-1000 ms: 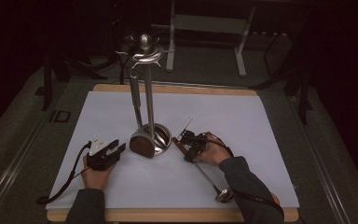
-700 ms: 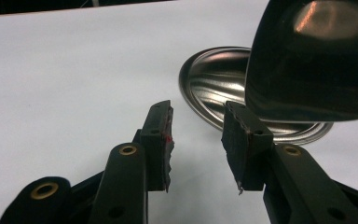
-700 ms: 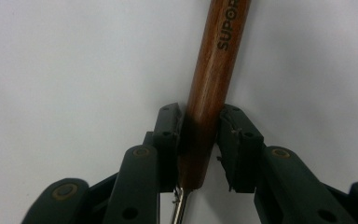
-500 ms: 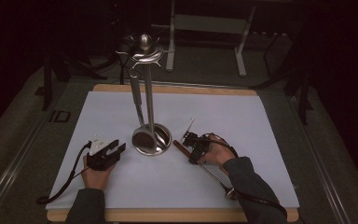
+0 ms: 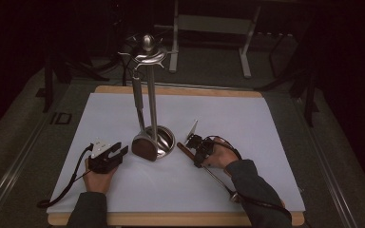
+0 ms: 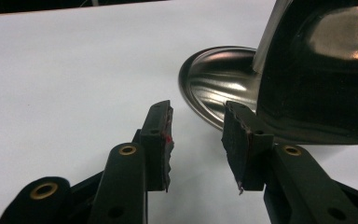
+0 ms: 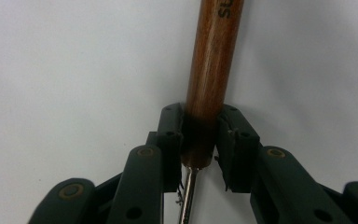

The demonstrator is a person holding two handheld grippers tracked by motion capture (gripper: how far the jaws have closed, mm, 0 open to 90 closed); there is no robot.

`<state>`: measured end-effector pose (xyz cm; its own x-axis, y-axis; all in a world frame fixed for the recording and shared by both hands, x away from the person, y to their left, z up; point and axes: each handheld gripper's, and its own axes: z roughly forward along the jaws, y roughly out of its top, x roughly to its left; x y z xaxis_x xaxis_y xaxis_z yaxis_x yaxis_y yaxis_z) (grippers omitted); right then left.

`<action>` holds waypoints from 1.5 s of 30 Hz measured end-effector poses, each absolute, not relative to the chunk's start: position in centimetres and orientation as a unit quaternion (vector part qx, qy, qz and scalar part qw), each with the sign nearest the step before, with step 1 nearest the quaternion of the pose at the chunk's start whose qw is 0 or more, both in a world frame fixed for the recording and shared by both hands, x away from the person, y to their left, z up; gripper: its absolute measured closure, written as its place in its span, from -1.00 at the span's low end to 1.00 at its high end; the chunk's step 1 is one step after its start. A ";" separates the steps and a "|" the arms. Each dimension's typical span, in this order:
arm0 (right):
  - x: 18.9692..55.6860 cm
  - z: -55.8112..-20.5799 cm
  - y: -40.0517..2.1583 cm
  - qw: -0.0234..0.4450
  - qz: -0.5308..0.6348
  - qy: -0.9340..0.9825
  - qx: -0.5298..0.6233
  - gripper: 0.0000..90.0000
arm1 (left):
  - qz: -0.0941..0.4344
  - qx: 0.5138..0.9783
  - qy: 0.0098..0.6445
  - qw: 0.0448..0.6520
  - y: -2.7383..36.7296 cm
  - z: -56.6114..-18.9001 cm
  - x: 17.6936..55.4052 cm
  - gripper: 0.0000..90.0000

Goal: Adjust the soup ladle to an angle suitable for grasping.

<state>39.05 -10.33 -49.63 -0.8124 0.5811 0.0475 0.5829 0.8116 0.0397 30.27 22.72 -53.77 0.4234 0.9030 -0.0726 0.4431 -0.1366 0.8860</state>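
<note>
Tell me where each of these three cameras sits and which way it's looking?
High view: above the person's side, looking forward and down on the white table; both forearms, left gripper and right gripper show.
Left gripper view: on the left gripper, looking along its open jaws at the stand's shiny round base and hanging ladle.
Right gripper view: on the right gripper, looking down; its jaws have just been closing around a wooden handle.
Shared: the high view also shows the base, ladle and handle.
</note>
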 end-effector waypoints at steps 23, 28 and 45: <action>38.7 -46.0 -11.0 0.022 -0.127 -0.944 -0.305 0.65 | 0.254 0.709 0.474 0.455 22.7 -53.8 30.3 0.39; 38.8 -45.0 -11.1 0.017 -0.152 -0.941 -0.303 0.65 | 0.254 0.709 0.474 0.455 22.7 -53.8 30.3 0.39; 38.8 -42.0 -12.1 -0.002 -0.240 -0.920 -0.309 0.65 | 0.254 0.709 0.474 0.455 22.7 -53.8 30.3 0.39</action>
